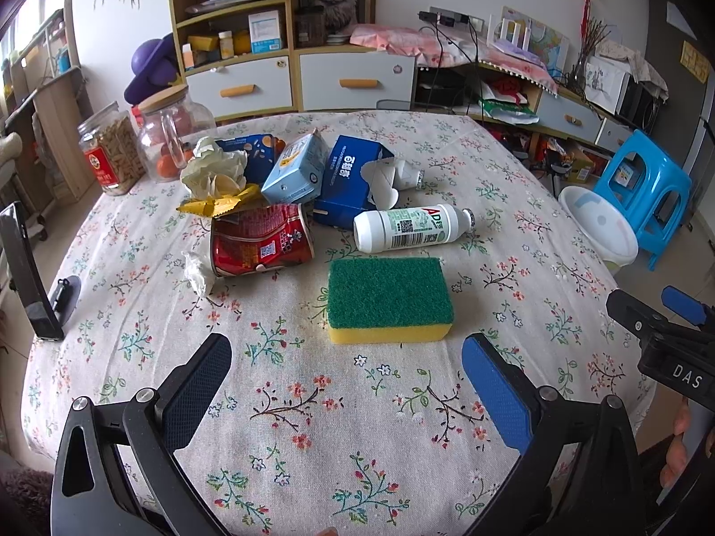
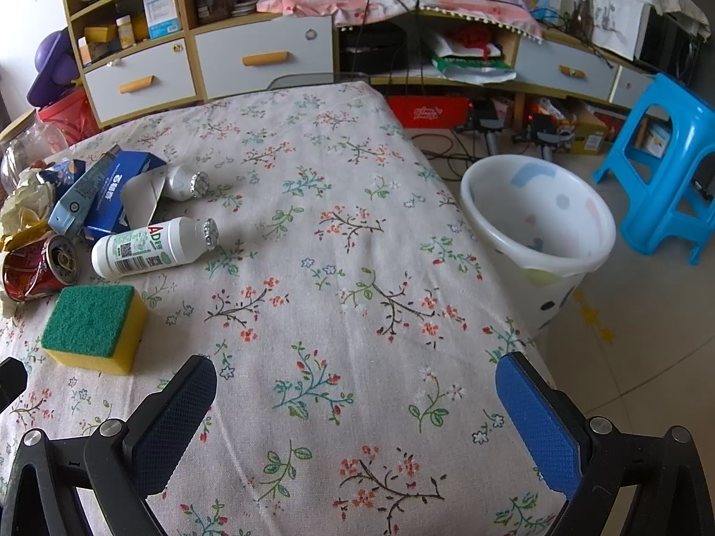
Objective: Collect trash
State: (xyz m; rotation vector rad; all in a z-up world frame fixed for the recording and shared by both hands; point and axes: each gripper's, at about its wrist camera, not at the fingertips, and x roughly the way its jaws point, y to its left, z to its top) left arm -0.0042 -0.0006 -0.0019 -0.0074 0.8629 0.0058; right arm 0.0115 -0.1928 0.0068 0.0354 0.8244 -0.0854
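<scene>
On the far left we see a black stand [image 1: 31, 277] at the edge of the table [image 1: 357, 402], which wears a pale cloth printed with small flowering sprigs. Behind it stand a jar of snacks [image 1: 111, 152] and a glass jar with a wooden lid [image 1: 172, 134]. The trash sits in a loose heap toward the left of the cloth: crumpled paper [image 1: 214, 169], a yellow wrapper [image 1: 219, 203], a crushed red can [image 1: 261, 239], a pale blue carton [image 1: 297, 169], a dark blue box [image 1: 346, 178] and, lying on its side, a white bottle [image 1: 411, 225]. Just in front of the bottle rests a green-topped yellow sponge [image 1: 389, 299].

We hold our left gripper [image 1: 346, 375] above the cloth with its jaws spread wide and nothing between them, the sponge just ahead. Our right gripper [image 2: 355, 391] hangs likewise released and empty over bare cloth, well apart from the heap.

Off the table's right edge a white bin [image 2: 536, 223] stands on the tiled floor, tilted in this lens, with a blue plastic stool [image 2: 661, 165] beside it. Along the back wall run a shelf unit [image 1: 232, 35] and low cabinets with orange-handled drawers [image 1: 357, 82], cluttered on top.
</scene>
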